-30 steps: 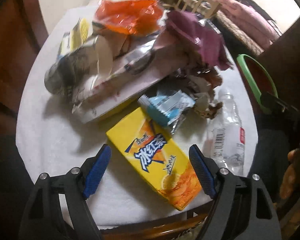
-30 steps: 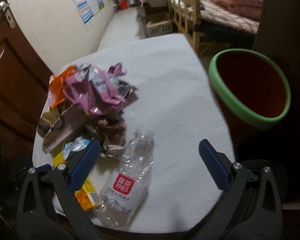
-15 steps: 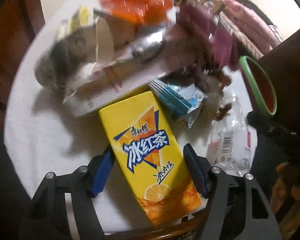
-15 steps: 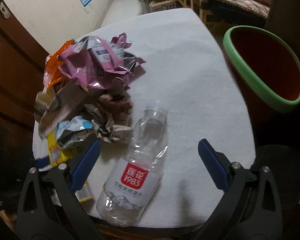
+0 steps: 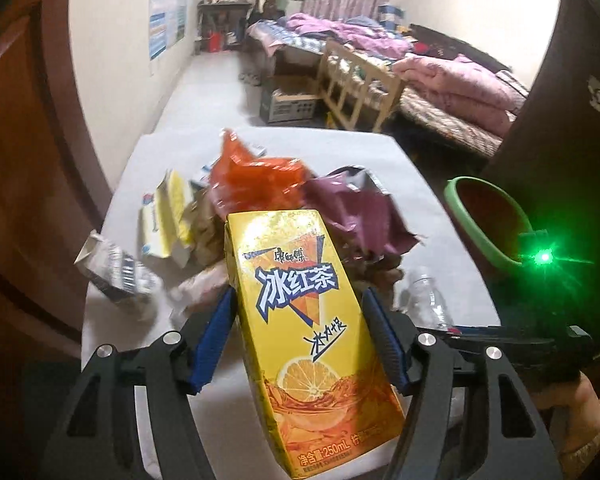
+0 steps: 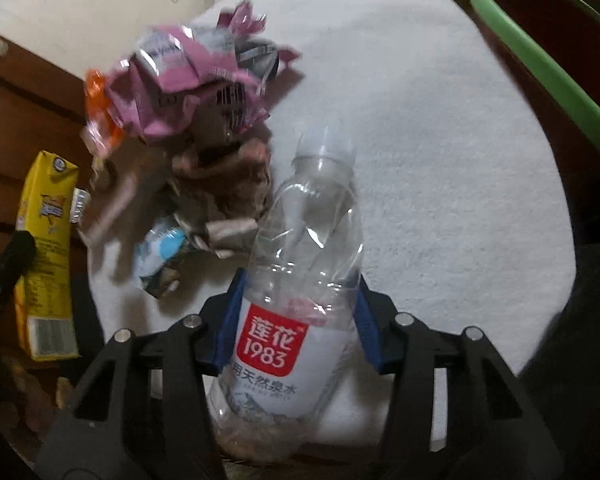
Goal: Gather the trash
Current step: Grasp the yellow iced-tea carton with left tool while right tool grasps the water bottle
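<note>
- Right now my left gripper has the yellow tea carton between its blue pads; the jaws are closing in on its two long sides and the carton is up off the table, tilted, with its top end pointing away from me.
- Below and beyond the carton, a heap of crumpled wrappers sits toward the left edge of the white-covered table: an orange wrapper farthest back, a purple wrapper to its right, and a flattened yellow-and-white carton at the left edge.
- My right gripper is around the clear water bottle, its blue pads against the bottle's sides just above the red label, and its jaws are closing.
- That bottle lies at the near edge of the table with its neck pointing away from me; I cannot tell whether it is off the cloth.
- Just left of the bottle are a crumpled brown wrapper and a small blue-and-white packet, touching the heap.
- Beside the right edge of the table stands the green-rimmed bin, its inside dark red.
- From my right wrist the yellow carton shows at far left, held off past the table's left edge.
</note>
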Demonstrator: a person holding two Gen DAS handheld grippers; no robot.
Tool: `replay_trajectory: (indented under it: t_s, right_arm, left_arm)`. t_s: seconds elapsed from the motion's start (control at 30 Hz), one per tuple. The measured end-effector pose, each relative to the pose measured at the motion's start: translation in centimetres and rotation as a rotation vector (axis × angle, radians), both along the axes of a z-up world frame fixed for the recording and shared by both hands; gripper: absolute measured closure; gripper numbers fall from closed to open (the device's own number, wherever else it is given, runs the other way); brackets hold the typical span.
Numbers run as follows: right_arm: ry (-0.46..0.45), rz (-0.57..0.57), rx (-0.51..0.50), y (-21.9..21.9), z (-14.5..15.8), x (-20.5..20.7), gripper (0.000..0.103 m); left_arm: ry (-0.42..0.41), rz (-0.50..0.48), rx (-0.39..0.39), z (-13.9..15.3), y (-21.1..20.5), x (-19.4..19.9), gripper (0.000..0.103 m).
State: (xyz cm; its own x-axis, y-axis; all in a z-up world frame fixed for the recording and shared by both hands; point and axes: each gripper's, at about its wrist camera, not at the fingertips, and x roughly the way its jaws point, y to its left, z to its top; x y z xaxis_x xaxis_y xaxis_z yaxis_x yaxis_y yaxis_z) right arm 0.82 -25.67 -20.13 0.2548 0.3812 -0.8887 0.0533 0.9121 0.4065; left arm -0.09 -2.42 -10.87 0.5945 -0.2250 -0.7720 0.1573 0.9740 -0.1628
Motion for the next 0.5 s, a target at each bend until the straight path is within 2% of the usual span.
replay_trajectory:
  t_s: [0.2,0.37,0.5]
  right_arm:
    - [-0.092,-0.054,0.043,-2.0,2.4,0.1,0.055]
    - [-0.158,-0.107,0.056,-3.5,3.7,-0.1,0.055]
    - [-0.24,-0.165,0.036,-5.9,5.9,-0.1,0.055]
  left_arm:
    - [-0.055,-0.017,0.015,0.8,-0.1,-0.9,0.041]
    - [-0.069,-0.011,0.005,0.5,0.2,-0.8,0.041]
    - [-0.093,-0.057,0.013,1.0,-1.1,-0.3,0.041]
